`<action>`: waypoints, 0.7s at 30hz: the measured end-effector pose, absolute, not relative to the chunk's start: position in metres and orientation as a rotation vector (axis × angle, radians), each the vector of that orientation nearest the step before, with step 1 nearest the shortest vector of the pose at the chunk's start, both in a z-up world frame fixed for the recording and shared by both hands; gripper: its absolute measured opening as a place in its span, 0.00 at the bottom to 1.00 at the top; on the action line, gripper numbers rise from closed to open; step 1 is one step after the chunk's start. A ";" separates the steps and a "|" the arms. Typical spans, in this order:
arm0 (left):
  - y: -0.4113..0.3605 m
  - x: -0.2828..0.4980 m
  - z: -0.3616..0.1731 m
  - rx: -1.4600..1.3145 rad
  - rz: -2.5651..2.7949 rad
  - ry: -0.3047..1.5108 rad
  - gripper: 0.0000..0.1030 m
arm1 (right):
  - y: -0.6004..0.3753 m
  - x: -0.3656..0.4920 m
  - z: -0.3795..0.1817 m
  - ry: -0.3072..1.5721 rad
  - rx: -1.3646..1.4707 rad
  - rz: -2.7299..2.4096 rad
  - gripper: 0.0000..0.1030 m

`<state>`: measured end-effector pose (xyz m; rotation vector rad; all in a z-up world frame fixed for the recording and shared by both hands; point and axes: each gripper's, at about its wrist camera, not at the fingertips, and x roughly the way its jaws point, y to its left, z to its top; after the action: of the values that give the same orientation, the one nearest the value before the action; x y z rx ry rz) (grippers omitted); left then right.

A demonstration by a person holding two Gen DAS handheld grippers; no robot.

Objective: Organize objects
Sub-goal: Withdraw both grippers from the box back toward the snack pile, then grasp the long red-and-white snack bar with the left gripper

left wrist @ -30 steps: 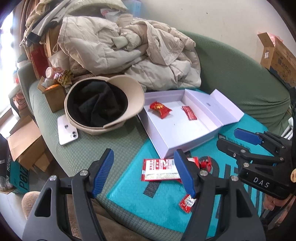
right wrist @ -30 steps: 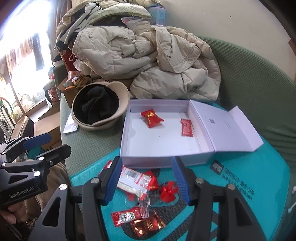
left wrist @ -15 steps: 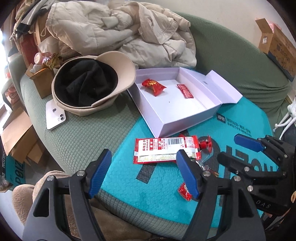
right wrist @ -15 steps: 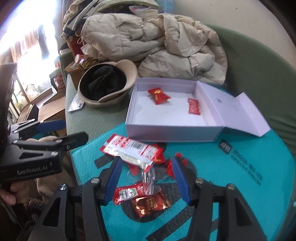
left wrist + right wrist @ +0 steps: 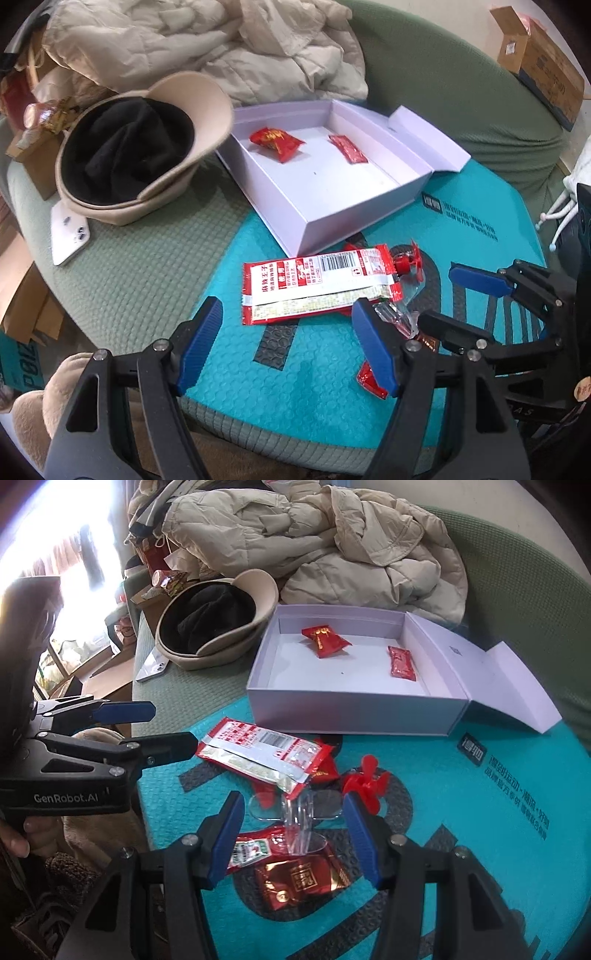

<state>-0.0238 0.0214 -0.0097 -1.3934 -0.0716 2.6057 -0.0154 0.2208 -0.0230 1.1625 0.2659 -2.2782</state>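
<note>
Beige hat (image 5: 147,147) beside white box (image 5: 354,206)

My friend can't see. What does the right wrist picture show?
The open right gripper hovers over red snack packets on a teal mat. Behind them sits an open white box holding two red packets.
</note>
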 end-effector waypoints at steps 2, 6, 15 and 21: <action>0.023 -0.030 -0.017 -1.414 2.577 -0.086 0.70 | 0.224 -0.020 -0.028 0.237 1.179 -2.278 0.55; 0.027 -0.040 -0.027 -1.434 2.543 -0.096 0.70 | 0.230 -0.031 -0.037 0.216 1.208 -2.313 0.55; 0.041 -0.054 -0.038 -1.449 2.481 -0.077 0.70 | 0.246 -0.053 -0.053 0.152 1.268 -2.344 0.55; 0.031 -0.062 -0.043 -1.474 2.487 -0.128 0.70 | 0.244 -0.068 -0.061 0.117 1.285 -2.330 0.55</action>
<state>-0.0616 0.0311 -0.0429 -1.4737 -0.1277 2.4870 -0.0677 0.2440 -0.0611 1.2847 0.1166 -2.3298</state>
